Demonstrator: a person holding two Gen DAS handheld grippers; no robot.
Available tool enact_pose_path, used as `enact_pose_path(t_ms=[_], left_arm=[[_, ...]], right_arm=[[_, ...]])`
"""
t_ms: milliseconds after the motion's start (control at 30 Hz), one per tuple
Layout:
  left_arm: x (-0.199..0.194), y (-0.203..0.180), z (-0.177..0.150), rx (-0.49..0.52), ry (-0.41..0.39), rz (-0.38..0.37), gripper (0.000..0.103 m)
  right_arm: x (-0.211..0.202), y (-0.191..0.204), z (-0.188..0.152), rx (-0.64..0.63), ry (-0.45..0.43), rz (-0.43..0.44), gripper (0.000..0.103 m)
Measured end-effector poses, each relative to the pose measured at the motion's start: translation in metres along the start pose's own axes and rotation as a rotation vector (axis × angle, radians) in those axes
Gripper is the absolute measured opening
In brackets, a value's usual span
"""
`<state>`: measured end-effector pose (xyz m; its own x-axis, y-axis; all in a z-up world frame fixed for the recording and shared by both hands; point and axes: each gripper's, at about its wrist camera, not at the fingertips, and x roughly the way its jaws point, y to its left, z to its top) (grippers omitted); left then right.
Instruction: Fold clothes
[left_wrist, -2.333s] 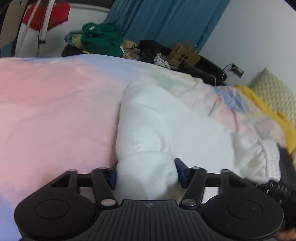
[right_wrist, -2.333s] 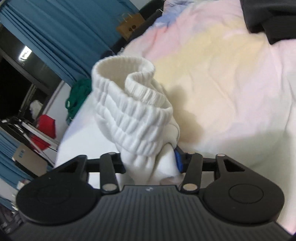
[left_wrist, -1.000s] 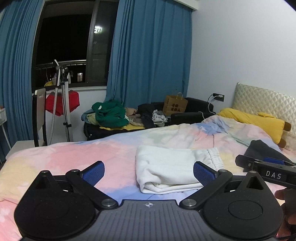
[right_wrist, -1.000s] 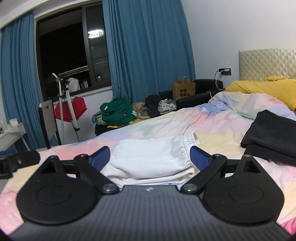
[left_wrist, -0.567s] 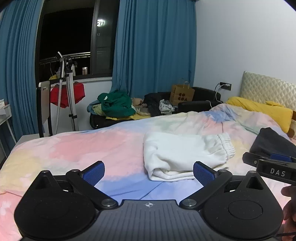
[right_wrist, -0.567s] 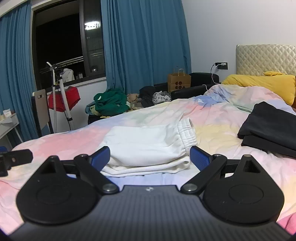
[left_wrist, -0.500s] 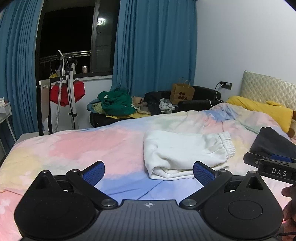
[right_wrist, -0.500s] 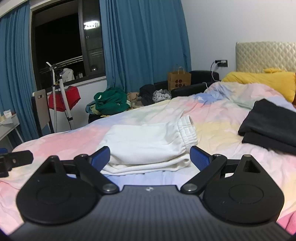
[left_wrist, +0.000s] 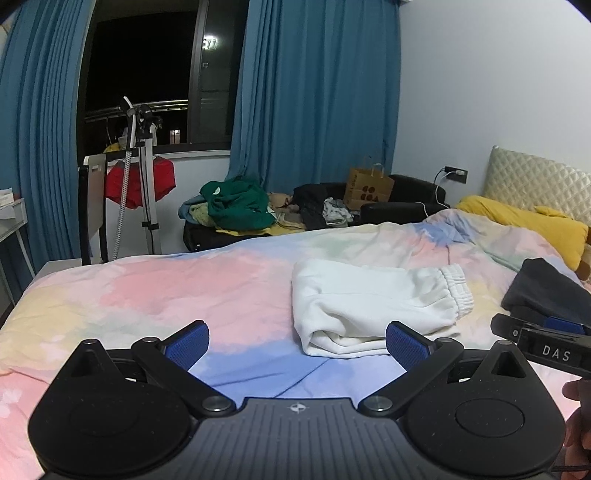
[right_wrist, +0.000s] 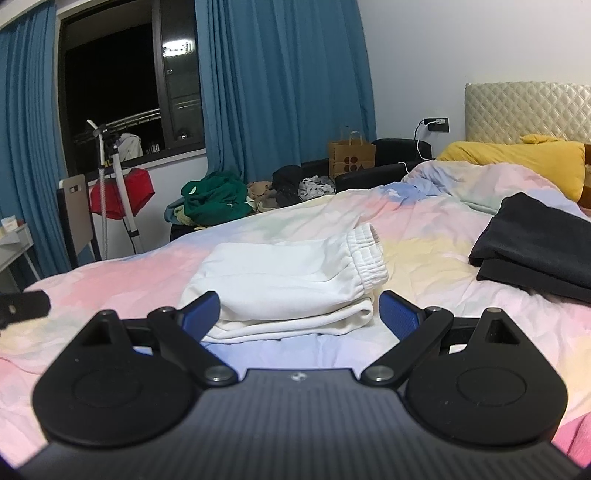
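Left wrist view: white pants (left_wrist: 373, 301) folded on duvet (left_wrist: 166, 291), ribbed cuff right. Left gripper (left_wrist: 297, 341) & right gripper (right_wrist: 299, 312) spread wide, empty. Pants' near edge partly hidden behind fingers.

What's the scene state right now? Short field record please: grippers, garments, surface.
left gripper: open, empty, held back from the garment
right gripper: open, empty, just short of the garment's near edge
white sweatpants: folded into a compact stack, elastic waistband toward the headboard side, lying free on the bed
black garment: folded, lying apart from the white one, nearer the yellow pillow
surface: pastel duvet
task status: white item looks folded; neither gripper touches it
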<state>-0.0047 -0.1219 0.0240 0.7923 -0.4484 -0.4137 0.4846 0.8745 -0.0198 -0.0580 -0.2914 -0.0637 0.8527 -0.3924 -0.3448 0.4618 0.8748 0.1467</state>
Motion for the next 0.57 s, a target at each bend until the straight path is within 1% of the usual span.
enact_pose_path(t_ms=[400, 567], left_arm=[[-0.0043, 0.0007, -0.0051, 0.000, 0.012, 0.016, 0.103], [-0.0097, -0.0012, -0.0050, 0.005, 0.004, 0.004, 0.103]], right_arm=[[0.0002, 0.0031, 0.0004, -0.013, 0.003, -0.007, 0.094], [0.0033, 0.0054, 0.0007, -0.028, 0.018, -0.016, 0.094]])
